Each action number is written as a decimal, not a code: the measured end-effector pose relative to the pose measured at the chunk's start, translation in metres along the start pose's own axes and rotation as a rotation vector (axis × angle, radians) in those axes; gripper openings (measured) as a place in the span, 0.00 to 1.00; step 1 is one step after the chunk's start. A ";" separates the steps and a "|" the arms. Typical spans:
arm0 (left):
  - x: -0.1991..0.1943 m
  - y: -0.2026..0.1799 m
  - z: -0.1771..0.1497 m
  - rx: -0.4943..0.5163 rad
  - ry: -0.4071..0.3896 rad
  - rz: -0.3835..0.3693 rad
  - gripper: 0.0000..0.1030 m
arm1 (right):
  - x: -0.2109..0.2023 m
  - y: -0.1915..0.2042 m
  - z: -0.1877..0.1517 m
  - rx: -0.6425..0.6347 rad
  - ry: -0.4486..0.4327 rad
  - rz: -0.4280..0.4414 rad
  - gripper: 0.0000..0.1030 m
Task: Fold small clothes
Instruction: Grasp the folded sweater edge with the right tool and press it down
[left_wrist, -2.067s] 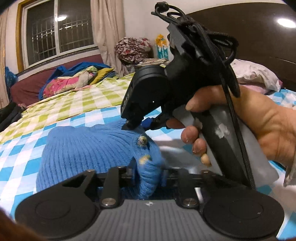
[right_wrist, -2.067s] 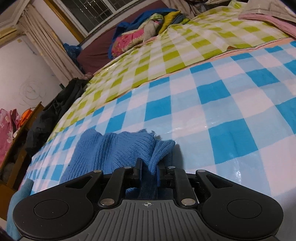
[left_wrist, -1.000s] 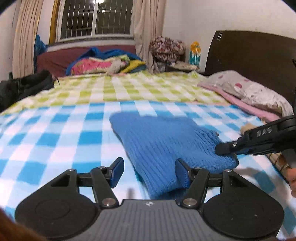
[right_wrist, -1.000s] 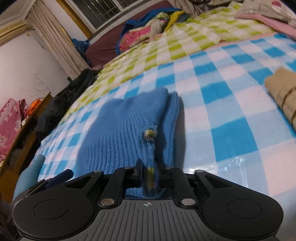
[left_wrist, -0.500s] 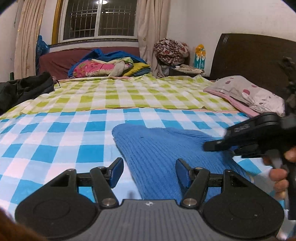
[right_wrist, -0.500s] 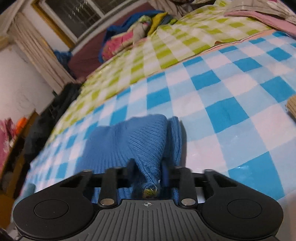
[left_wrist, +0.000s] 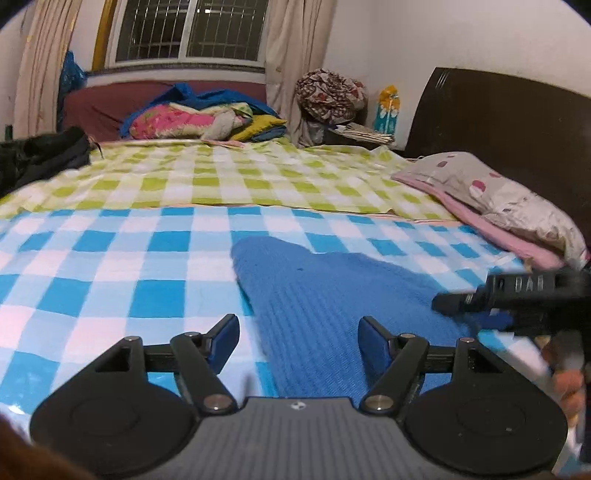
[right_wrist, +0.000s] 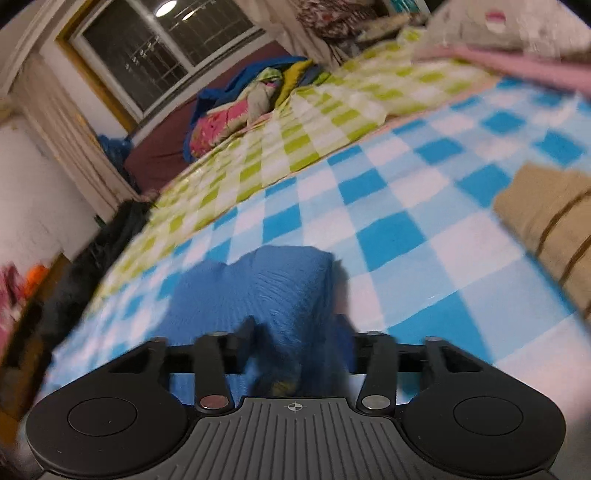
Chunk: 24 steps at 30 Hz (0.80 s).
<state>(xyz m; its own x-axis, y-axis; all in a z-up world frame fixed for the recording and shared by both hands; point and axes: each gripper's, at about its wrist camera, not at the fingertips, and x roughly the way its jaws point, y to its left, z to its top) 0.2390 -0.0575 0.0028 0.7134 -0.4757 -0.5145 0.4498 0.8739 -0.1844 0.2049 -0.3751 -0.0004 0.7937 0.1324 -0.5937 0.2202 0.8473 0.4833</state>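
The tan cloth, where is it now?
In the right wrist view, the tan cloth lies at the right edge on the blue checked sheet, right of the blue sweater.

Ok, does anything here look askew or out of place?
Mostly fine: the blue knit lies folded on the checked sheet, but its near end bunches up between the opening right tool.

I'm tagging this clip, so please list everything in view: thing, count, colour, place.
sweater: one, blue, lying on the blue checked sheet
blue checked sheet: one, near half of bed
green checked sheet: one, far half of bed
pillow: one, grey with red spots, by headboard
headboard: one, dark brown
tan folded cloth: one, right of sweater
left gripper: jaws opening, empty
right gripper: jaws opening, sweater fold between them
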 end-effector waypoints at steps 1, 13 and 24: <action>0.002 0.001 0.002 -0.017 0.005 -0.012 0.74 | 0.000 0.000 -0.002 -0.010 0.008 -0.005 0.60; 0.025 0.002 -0.003 -0.065 0.109 -0.088 0.66 | 0.025 -0.011 -0.015 0.143 0.140 0.154 0.38; -0.079 -0.017 -0.060 0.046 0.153 -0.133 0.64 | -0.054 -0.001 -0.081 0.077 0.228 0.186 0.36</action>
<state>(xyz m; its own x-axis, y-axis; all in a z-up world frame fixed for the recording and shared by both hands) 0.1431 -0.0288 -0.0037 0.5581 -0.5629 -0.6097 0.5610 0.7973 -0.2226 0.1162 -0.3417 -0.0207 0.6783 0.4010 -0.6157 0.1323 0.7577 0.6391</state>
